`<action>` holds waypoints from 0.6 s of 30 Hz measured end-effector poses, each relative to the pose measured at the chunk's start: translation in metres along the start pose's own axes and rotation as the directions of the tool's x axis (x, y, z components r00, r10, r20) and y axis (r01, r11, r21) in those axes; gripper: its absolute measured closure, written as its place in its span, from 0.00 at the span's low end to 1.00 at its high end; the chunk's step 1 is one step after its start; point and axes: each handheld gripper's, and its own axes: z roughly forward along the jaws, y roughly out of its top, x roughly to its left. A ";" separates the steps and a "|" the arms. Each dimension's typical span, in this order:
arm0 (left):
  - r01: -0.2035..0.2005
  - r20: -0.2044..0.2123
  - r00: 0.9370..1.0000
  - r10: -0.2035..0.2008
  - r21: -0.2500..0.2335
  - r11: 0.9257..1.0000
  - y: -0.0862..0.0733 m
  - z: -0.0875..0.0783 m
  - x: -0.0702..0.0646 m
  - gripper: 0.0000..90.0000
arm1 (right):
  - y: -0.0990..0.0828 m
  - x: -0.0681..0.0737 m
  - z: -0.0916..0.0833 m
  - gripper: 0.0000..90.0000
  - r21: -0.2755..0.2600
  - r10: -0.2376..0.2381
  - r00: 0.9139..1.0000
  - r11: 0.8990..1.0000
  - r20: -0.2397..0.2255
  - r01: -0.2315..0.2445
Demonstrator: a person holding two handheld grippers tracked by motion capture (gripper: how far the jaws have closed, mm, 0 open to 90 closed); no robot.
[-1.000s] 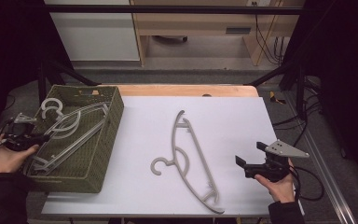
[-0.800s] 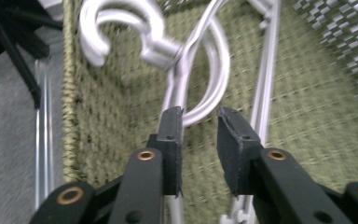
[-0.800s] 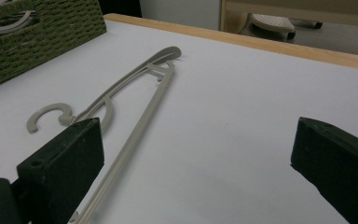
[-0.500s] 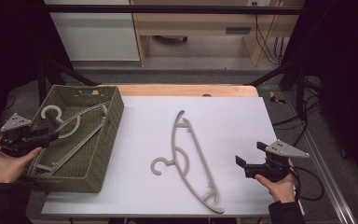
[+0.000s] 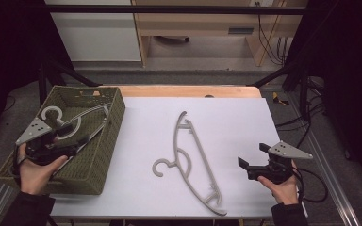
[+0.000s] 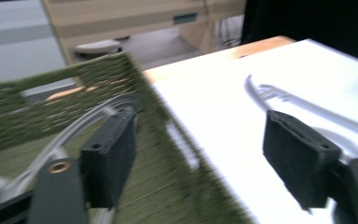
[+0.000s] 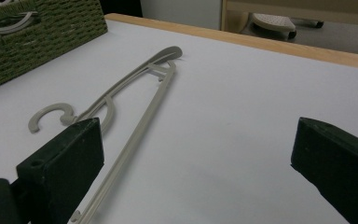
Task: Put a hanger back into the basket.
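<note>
One hanger [image 5: 70, 126] lying in the basket [image 5: 104, 155], left gripper [image 5: 78, 142] just opening, empty above it. Second hanger [image 5: 188, 160] waiting on the table [image 5: 245, 122]; right gripper [image 5: 250, 161] gaping, holding nothing.

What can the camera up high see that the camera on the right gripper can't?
The high view alone shows both hands, the left hand-held gripper open over the basket, and a hanger inside the basket. The right gripper view alone shows its own black jaws up close, standing wide apart. Both show the grey hanger lying on the white table and the green basket.
</note>
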 end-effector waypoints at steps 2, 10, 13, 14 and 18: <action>-0.005 0.013 1.000 0.005 -0.008 1.000 0.000 0.005 -0.011 0.18 | 0.000 0.000 0.000 0.03 0.000 -0.001 1.000 1.000 0.000 0.001; -0.018 0.074 0.997 0.018 -0.004 1.000 -0.006 0.024 -0.052 0.10 | 0.000 0.000 -0.001 0.03 -0.011 -0.006 1.000 1.000 -0.001 0.006; -0.028 0.092 0.995 0.029 -0.012 1.000 -0.010 0.030 -0.063 0.09 | 0.000 0.001 -0.002 0.03 -0.017 -0.006 1.000 1.000 -0.007 0.006; -0.034 0.099 0.994 0.034 -0.005 0.999 -0.012 0.032 -0.067 0.09 | 0.000 0.001 -0.003 0.03 -0.017 -0.006 1.000 1.000 -0.005 0.006; -0.043 0.124 0.991 0.042 0.004 0.999 -0.017 0.037 -0.081 0.09 | 0.000 0.001 -0.003 0.03 -0.021 -0.004 1.000 1.000 -0.003 0.004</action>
